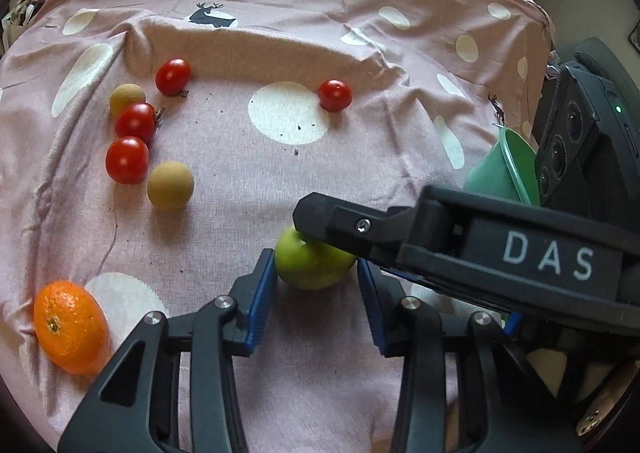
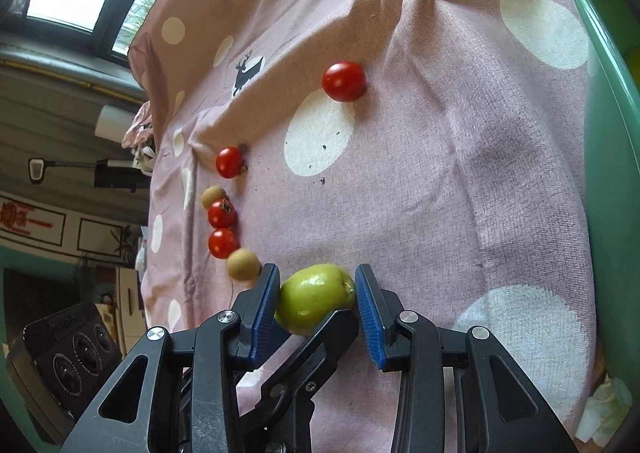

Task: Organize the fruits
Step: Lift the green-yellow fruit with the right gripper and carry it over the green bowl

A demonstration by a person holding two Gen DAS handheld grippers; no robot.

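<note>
A small green apple (image 1: 312,263) lies on the pink dotted cloth (image 1: 280,181). It sits between the blue pads of my left gripper (image 1: 317,281) and also between the pads of my right gripper (image 2: 316,299). Both stand open around the apple (image 2: 314,299), left pad touching or nearly, right pad a little apart. In the left wrist view the right gripper's finger (image 1: 400,237) crosses over the apple. In the right wrist view the left gripper's finger (image 2: 320,345) reaches under it. Several cherry tomatoes (image 1: 127,159), two tan longans (image 1: 171,185) and an orange (image 1: 71,327) lie to the left.
A green bowl (image 1: 508,173) stands at the right edge of the cloth; its rim fills the right side of the right wrist view (image 2: 608,173). One tomato (image 1: 335,95) lies apart, farther back. Cloth folds rise at the back.
</note>
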